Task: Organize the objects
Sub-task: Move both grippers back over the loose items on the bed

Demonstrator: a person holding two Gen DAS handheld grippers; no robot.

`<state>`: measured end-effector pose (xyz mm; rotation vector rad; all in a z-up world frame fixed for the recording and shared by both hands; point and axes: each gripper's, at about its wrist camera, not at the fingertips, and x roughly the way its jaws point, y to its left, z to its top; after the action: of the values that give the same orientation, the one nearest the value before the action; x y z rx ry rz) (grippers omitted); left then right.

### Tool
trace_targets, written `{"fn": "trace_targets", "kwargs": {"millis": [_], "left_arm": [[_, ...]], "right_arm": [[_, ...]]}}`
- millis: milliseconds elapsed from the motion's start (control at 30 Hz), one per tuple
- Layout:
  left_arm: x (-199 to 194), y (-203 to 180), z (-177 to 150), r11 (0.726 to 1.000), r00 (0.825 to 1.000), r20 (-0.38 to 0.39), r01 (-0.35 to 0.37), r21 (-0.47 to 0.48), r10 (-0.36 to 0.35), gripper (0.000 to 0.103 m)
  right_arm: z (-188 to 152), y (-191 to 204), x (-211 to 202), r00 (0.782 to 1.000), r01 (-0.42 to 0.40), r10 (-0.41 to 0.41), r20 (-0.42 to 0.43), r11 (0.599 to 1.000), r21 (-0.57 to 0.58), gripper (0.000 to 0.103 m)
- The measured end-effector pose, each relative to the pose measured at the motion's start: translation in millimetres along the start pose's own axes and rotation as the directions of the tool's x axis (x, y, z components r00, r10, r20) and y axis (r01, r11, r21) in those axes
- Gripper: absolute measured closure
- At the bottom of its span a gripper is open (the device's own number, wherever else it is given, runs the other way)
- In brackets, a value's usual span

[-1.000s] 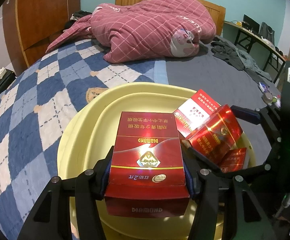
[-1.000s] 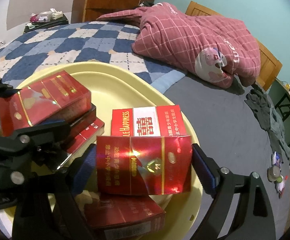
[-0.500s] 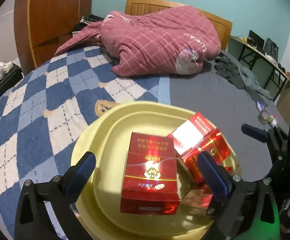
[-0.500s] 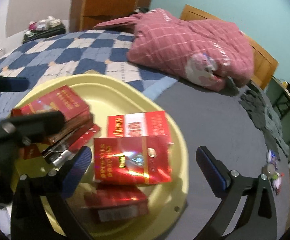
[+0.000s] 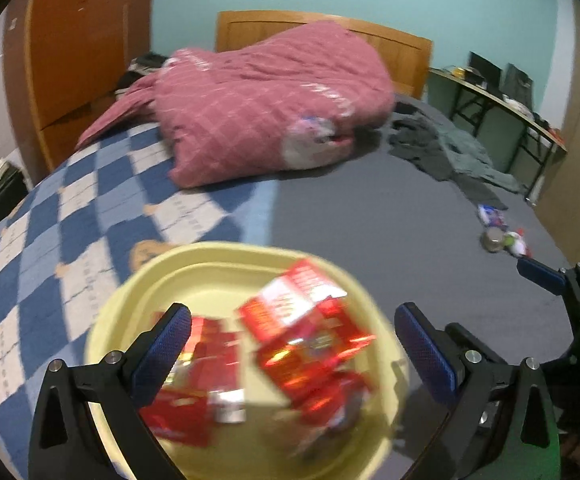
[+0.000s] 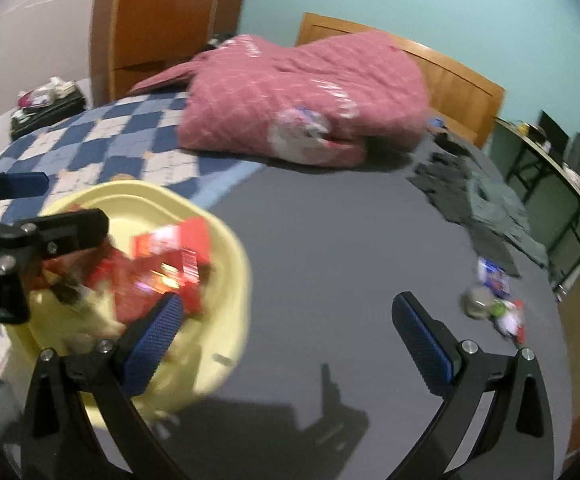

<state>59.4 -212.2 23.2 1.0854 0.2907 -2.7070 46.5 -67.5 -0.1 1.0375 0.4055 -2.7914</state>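
A pale yellow basin [image 5: 218, 258] [image 6: 226, 248] sits on the bed with several red cigarette cartons [image 5: 306, 340] [image 6: 158, 268] lying loose inside, blurred by motion. My left gripper [image 5: 290, 344] hangs above the basin, open, with nothing between its blue pads. My right gripper [image 6: 286, 330] is open over the grey sheet just right of the basin, empty too. The left gripper's black fingers [image 6: 62, 224] show at the left edge of the right wrist view. One right gripper finger [image 5: 542, 276] shows in the left wrist view.
A pink quilted blanket [image 5: 274, 100] is heaped at the head of the bed. Dark clothes [image 5: 450, 152] lie at the right. Small items, a tin and packets [image 6: 494, 304], sit near the bed's right edge. A desk [image 5: 506, 100] stands beyond.
Both grippers let go of their red cartons, which now lie in the basin. Both opened wide and pulled back and up; the right one swung to the right, off the basin.
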Motion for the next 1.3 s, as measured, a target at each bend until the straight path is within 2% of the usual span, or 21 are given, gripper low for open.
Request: {"fn": "trace_targets", "kwargs": {"millis": [200,400,567,733,867,1067,1167,1300], "left_arm": [[15,-67,2,0.994,0.997,0.0,0.076,0.074,-0.076,0.0],[58,-130,1,0.981,0.988,-0.039,0.156,0.115,-0.153,0.0],[103,-176,6,0.964,0.977,-0.06,0.214,0.155,-0.207,0.0],[147,-213,15,0.942,0.964,-0.065,0.264,0.206,-0.256,0.0],[184,-240,22,0.923,0.96,-0.047,0.279,0.265,-0.277,0.0],[229,-269,26,0.892,0.953,-0.059,0.3,0.338,-0.298,0.0],[249,-285,27,0.863,0.946,-0.082,0.319,0.391,-0.313,0.0],[264,-300,30,0.816,0.93,-0.11,0.362,0.45,-0.352,0.0]], "right_arm": [[-29,-92,-5,0.997,0.077,-0.075,-0.032,0.992,0.101,0.0],[-62,-179,-6,0.988,0.151,-0.146,-0.046,0.976,0.154,0.0],[-85,-241,2,0.979,0.203,-0.199,-0.041,0.97,0.136,0.0],[-102,-297,25,0.981,0.196,-0.196,-0.015,0.972,0.126,0.0],[-109,-321,50,0.987,0.162,-0.163,-0.006,0.979,0.124,0.0],[-101,-329,81,0.998,0.069,-0.068,-0.014,0.991,0.11,0.0],[-95,-326,87,0.998,0.06,-0.06,-0.003,0.996,0.061,0.002],[-95,-325,100,0.999,0.042,-0.041,-0.035,0.999,0.023,0.013]]}}
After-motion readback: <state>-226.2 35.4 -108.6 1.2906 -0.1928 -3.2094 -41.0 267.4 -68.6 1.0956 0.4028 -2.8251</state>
